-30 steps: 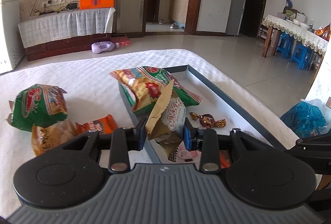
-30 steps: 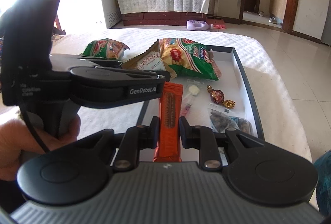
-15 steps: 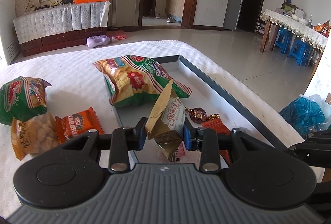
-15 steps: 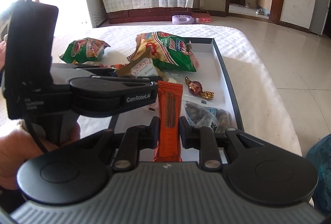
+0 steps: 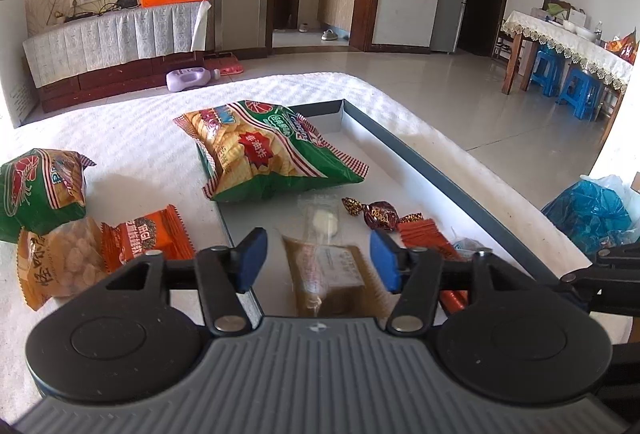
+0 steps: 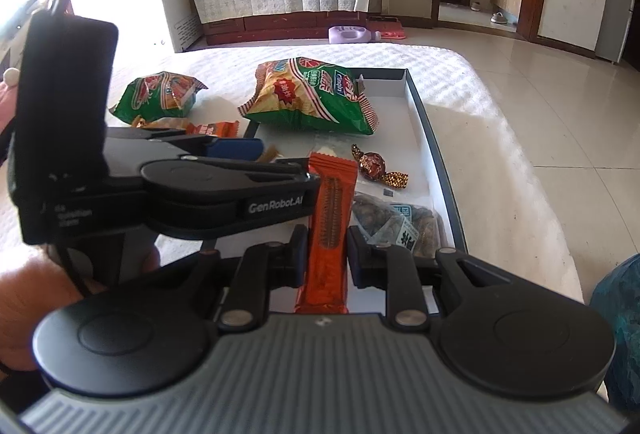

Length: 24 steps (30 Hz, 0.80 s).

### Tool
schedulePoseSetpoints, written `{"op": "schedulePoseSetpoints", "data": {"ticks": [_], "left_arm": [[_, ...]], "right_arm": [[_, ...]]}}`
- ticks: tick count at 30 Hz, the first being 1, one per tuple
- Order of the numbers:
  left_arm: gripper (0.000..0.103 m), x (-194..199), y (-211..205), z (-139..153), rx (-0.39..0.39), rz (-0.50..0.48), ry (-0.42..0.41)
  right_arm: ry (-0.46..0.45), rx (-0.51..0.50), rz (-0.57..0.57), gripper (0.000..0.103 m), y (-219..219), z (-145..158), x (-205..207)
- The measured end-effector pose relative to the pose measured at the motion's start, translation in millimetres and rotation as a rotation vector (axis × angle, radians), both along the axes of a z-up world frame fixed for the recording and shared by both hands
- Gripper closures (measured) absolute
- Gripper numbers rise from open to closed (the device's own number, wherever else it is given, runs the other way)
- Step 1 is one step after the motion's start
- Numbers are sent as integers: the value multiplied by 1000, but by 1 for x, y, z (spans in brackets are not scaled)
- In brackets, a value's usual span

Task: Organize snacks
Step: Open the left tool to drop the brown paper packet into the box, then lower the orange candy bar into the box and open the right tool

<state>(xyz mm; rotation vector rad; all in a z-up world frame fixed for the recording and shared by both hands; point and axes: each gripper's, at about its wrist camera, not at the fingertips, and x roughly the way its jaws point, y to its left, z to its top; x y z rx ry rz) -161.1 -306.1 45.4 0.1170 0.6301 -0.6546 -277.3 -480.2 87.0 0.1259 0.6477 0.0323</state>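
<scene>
Brown snack packet (image 5: 326,276): laid flat in the tray (image 5: 452,185), between the opening jaws of the left gripper (image 5: 318,260) and untouched by either pad; judged as just released there.
Packet axis: long axis directed away from the camera, toward the green chip bag (image 5: 268,153).
Orange snack bar (image 6: 328,230): clamped upright in the closed right gripper (image 6: 327,258), over the tray, probably for placing next.
Outside tray: shrimp-cracker bag (image 5: 38,189) and orange packet (image 5: 144,234) left on the bench (image 5: 132,149).

We've got open tray (image 5: 460,177) floor along the far right side, behind the wrapped candy (image 5: 380,214). The big chip bag (image 5: 264,153) blocks the far left corner, and the left gripper (image 6: 224,169) crowds the near left edge.
</scene>
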Motion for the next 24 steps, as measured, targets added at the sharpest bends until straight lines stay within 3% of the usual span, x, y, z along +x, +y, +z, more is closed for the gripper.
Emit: {"op": "schedulePoseSetpoints", "data": {"ticks": [24], "left_arm": [[32,-8,58,34,-26,36,-70]], "right_arm": [[-52,-7,-67,78,-4,0,14]]}}
